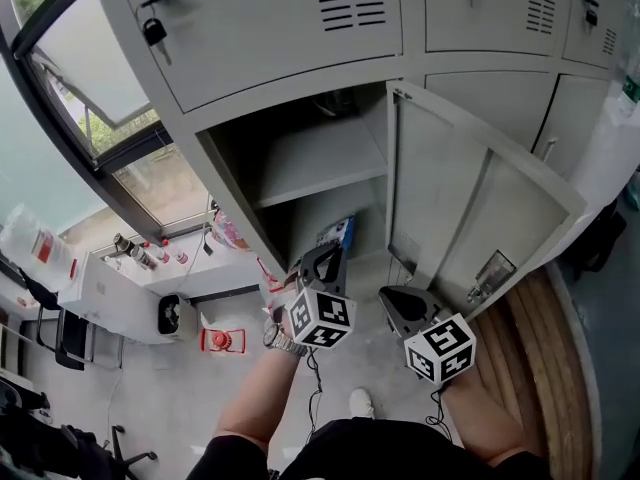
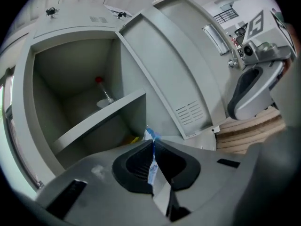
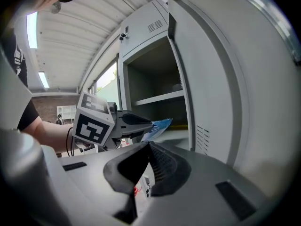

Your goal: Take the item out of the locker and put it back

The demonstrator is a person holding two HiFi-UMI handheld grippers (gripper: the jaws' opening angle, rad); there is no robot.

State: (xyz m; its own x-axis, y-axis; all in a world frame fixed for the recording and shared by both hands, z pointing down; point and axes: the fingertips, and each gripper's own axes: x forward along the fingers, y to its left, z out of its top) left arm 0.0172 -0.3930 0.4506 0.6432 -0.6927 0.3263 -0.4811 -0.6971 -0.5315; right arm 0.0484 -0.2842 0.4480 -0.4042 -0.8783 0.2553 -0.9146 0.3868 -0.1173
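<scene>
Dark-framed glass window (image 1: 85,63) on your left, low white cabinet (image 1: 110,293) below it, grey floor (image 1: 170,388), brown wooden planks (image 1: 525,358) on your right.

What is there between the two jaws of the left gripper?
A thin blue packet, pinched flat between the shut jaws of the left gripper. The left gripper view shows it.

Pretty bright overall, with daylight coming through the window (image 1: 75,53) at the head view's left. Inside of the locker (image 1: 300,133) is shadowy though. Both gripper views are super fisheye: black corners, straight edges bent. In the right one the ceiling strip light (image 3: 32,29) blows out a bit, and the closest foreground is soft.
</scene>
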